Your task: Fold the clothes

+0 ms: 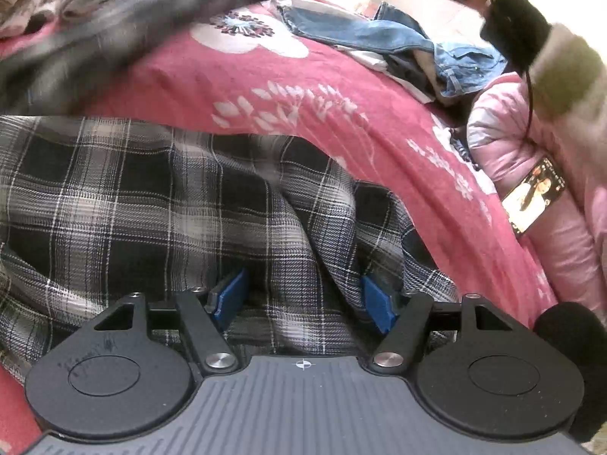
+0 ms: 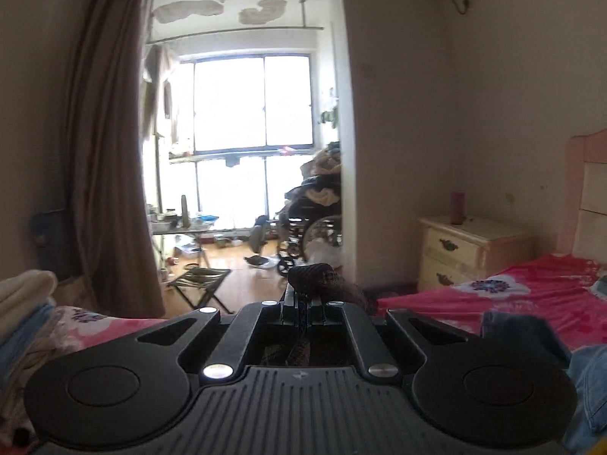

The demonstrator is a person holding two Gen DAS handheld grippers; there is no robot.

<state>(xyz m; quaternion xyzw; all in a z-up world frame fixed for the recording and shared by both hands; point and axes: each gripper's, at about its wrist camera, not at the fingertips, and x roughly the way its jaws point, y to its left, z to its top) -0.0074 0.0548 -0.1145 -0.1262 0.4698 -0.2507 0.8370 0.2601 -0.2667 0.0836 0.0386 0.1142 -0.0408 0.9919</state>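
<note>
Left gripper (image 1: 303,295): spread wide over one plaid garment (image 1: 151,197). Right gripper (image 2: 303,303): clamped on one dark patterned cloth (image 2: 315,276).

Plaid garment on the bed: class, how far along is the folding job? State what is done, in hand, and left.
Done: a stack of folded cloth sits at the bed's edge. In hand: the right tool is shut on dark patterned fabric, lifted; the left tool is open around a ridge of the plaid garment. Left: the plaid still lies rumpled, and the jeans lie unfolded.
</note>
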